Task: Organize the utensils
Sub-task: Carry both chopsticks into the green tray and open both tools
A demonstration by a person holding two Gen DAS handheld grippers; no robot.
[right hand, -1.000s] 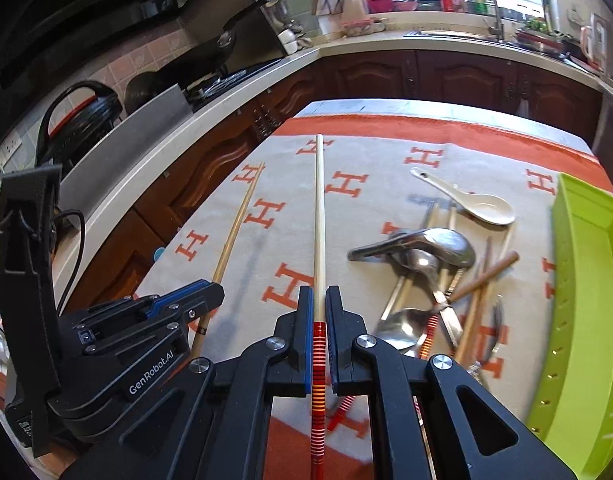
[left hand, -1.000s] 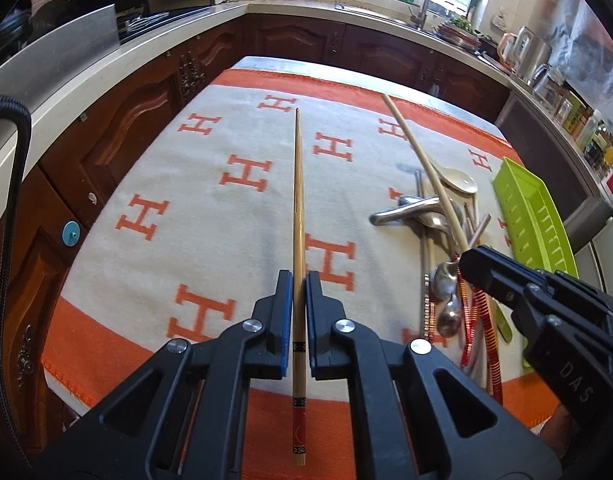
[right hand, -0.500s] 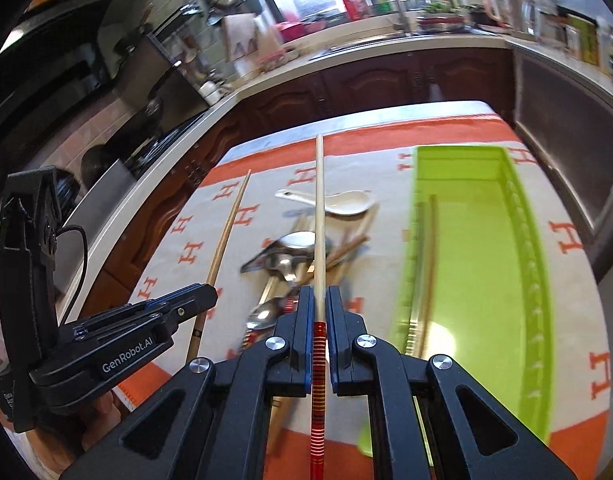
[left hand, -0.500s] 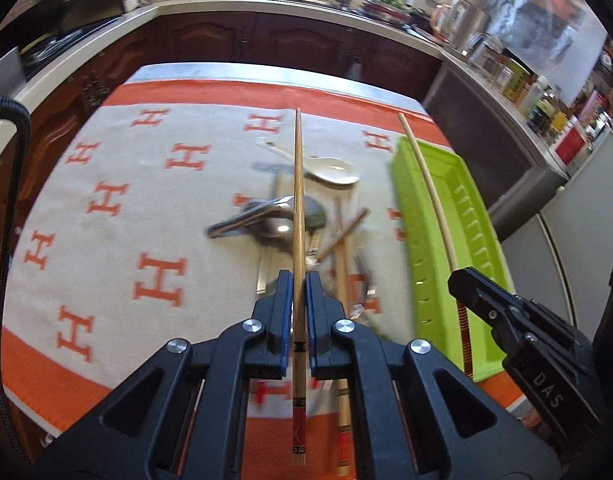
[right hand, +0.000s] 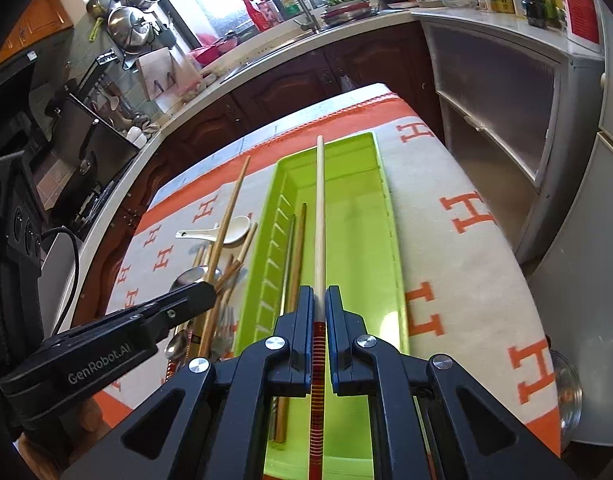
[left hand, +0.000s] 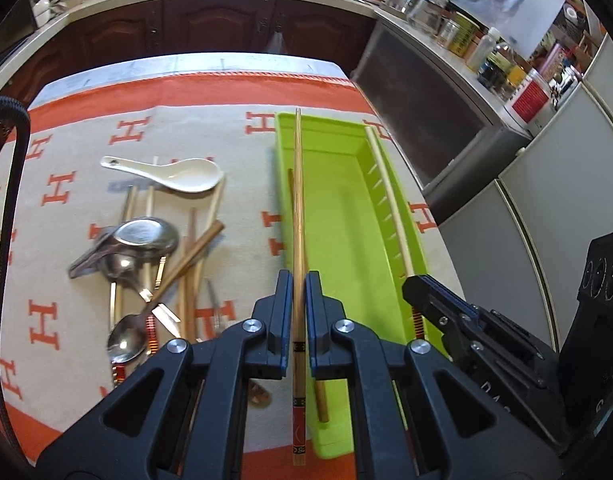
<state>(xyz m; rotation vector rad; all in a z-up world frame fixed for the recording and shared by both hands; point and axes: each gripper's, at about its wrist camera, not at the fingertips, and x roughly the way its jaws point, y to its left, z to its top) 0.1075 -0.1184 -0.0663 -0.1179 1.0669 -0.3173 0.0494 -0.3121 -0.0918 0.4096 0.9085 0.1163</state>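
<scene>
My left gripper (left hand: 299,280) is shut on a brown wooden chopstick (left hand: 298,200) held above the left side of the green tray (left hand: 346,220). My right gripper (right hand: 318,294) is shut on a pale chopstick with a red striped end (right hand: 320,216), held over the middle of the green tray (right hand: 358,232). The right gripper shows at the tray's right edge in the left wrist view (left hand: 416,286). Two chopsticks (right hand: 298,248) lie in the tray. A pile of metal spoons and chopsticks (left hand: 154,264) and a white ceramic spoon (left hand: 174,172) lie on the cloth left of the tray.
The table carries a beige cloth with orange H marks (left hand: 66,184). Dark wooden cabinets and a counter with a sink (right hand: 290,20) run behind. A grey cabinet (left hand: 446,120) with jars on top stands to the right. The left gripper body (right hand: 118,336) sits left of the tray.
Both grippers have swung right with their chopsticks, from over the cloth and utensil pile to over the green tray. Both stay shut.
</scene>
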